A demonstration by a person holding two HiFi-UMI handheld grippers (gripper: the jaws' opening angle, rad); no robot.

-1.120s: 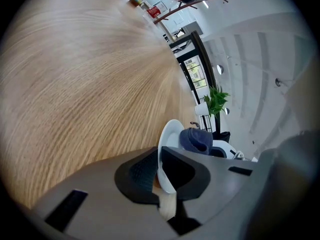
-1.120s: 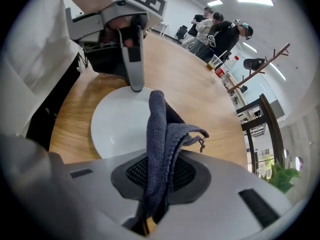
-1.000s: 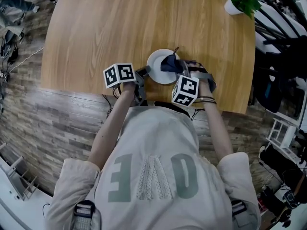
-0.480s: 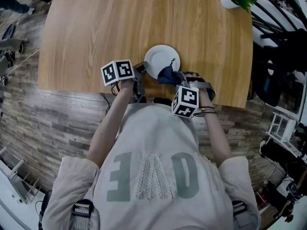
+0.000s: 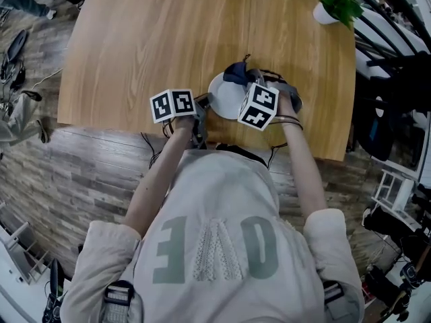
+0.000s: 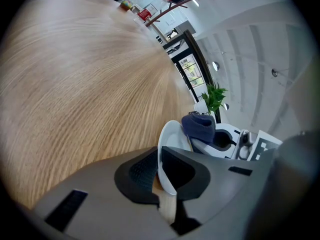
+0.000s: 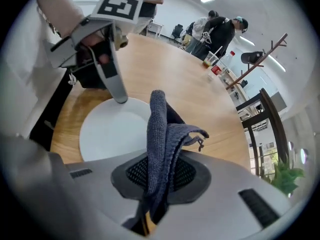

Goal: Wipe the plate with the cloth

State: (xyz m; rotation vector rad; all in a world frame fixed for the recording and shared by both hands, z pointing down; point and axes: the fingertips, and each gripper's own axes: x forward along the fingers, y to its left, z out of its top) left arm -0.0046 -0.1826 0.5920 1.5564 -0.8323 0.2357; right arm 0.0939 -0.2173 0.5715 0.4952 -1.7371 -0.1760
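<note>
Jaws clenched both sides: left gripper [image 6: 160, 176] pins plate [image 5: 225, 98] rim at 9 o'clock, right gripper [image 7: 159, 186] grips cloth [image 7: 161, 129]. Cloth has swept from plate's 6 o'clock edge to 12 o'clock, so a wiping stroke is underway.

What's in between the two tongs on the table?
The white plate. The head view shows it between the left tongs, pinching its rim, and the right tongs, holding the blue cloth.
</note>
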